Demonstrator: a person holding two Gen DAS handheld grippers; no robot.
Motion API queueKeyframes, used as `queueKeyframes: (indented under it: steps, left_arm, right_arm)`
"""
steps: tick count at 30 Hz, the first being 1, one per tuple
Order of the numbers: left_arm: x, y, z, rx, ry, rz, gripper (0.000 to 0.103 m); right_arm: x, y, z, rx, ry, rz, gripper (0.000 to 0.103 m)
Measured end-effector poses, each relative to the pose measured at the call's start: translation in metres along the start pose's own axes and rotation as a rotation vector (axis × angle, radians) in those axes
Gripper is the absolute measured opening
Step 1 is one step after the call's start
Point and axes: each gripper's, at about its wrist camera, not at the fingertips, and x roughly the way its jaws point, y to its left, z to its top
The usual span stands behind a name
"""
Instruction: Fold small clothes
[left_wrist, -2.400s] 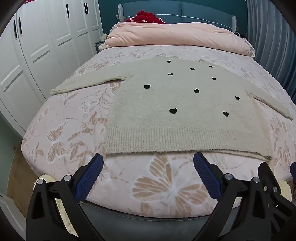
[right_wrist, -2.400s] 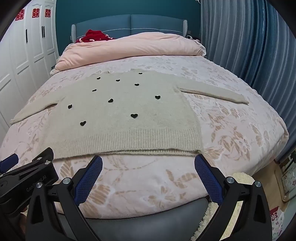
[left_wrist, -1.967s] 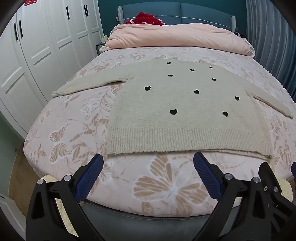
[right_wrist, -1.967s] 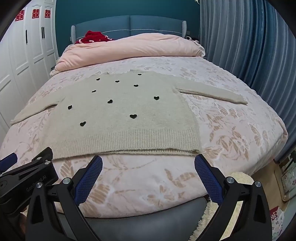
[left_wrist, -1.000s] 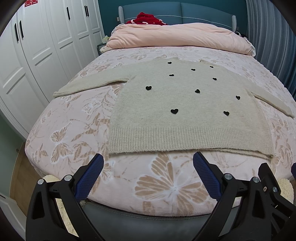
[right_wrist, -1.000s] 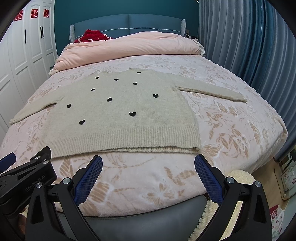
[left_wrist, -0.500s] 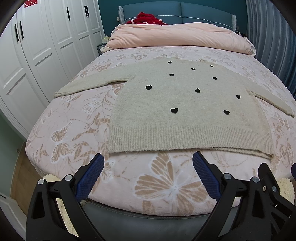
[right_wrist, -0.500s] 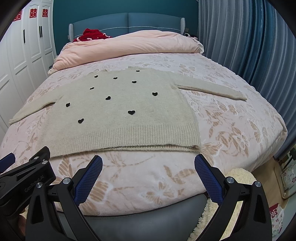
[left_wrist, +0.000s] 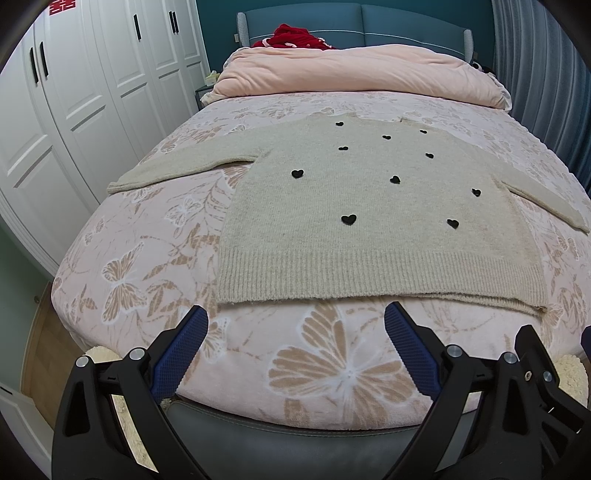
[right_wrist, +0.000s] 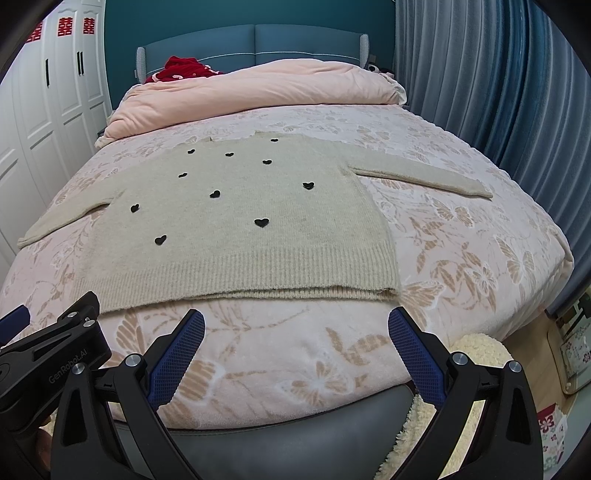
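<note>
Left gripper: the black two-finger gripper with blue ribbed pads (left_wrist: 295, 332) hangs spread wide and holding nothing, above the near edge of the bed, short of the jumper's hem.
Right gripper: its twin (right_wrist: 295, 334) is likewise spread and empty, just beside the first, aimed at the hem's right half.
Garment: the beige knitted jumper dotted with small black hearts (left_wrist: 369, 214) lies flat, front up, on the pink butterfly-print bedspread (left_wrist: 332, 369), both sleeves stretched out sideways and the ribbed hem (right_wrist: 258, 273) nearest the grippers.
Hem detail: near the right corner a second layer peeks out below the top one, so it seems the two layers are not quite aligned, though the fisheye makes this hard to judge.
Step in hand: likely the approach for a first grasp; nothing is folded yet.
Doing it well: each gripper should pinch both layers, low and square to the fabric, without catching the plush bedspread, and the two should lift evenly so the loose knit does not stretch or skew.
</note>
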Motion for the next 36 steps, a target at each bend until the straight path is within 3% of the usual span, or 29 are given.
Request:
queueKeyframes:
  steps: [36]
  left_arm:
    - [-0.0006, 0.0032, -0.0041, -0.001, 0.003, 0.003, 0.093]
  right_arm:
    - [0.0024, -0.0011, -0.0026, 0.002, 0.008, -0.002, 0.098]
